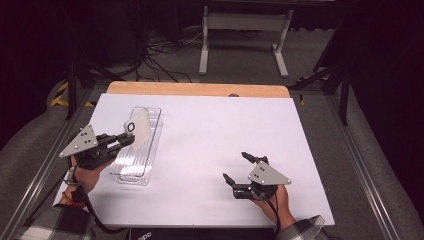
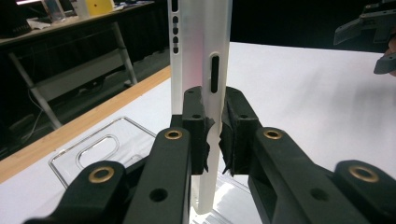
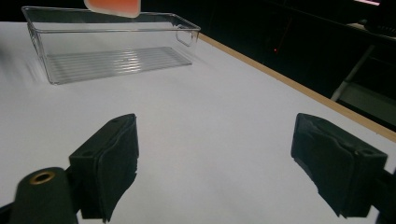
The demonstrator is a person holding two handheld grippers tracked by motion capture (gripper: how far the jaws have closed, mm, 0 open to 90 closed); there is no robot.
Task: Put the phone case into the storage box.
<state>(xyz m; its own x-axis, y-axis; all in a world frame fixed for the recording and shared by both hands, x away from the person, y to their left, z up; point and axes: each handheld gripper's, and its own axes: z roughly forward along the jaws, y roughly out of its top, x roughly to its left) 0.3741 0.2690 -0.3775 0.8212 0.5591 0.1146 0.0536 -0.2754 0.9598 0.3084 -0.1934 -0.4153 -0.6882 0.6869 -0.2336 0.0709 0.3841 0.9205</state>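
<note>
Right now I have the left gripper (image 1: 131, 134) clamped on the edge of a translucent phone case (image 1: 139, 124), held upright just above the clear plastic bin (image 1: 123, 174), near the bin's far end. My right gripper (image 1: 239, 169) sits well to the right of the bin, its jaws spread wide with nothing between them.

To place the case cleanly, I judge I should lower it straight down between the bin's long walls, keeping it from catching the rim, and only loosen the pinch once its lower edge rests on the ribbed floor.

From the left gripper view I see the case's (image 2: 201, 70) side slots and how the pads bite its thin edge. From the right gripper view, the bin's (image 3: 46, 70) ribbed floor looks bare.
</note>
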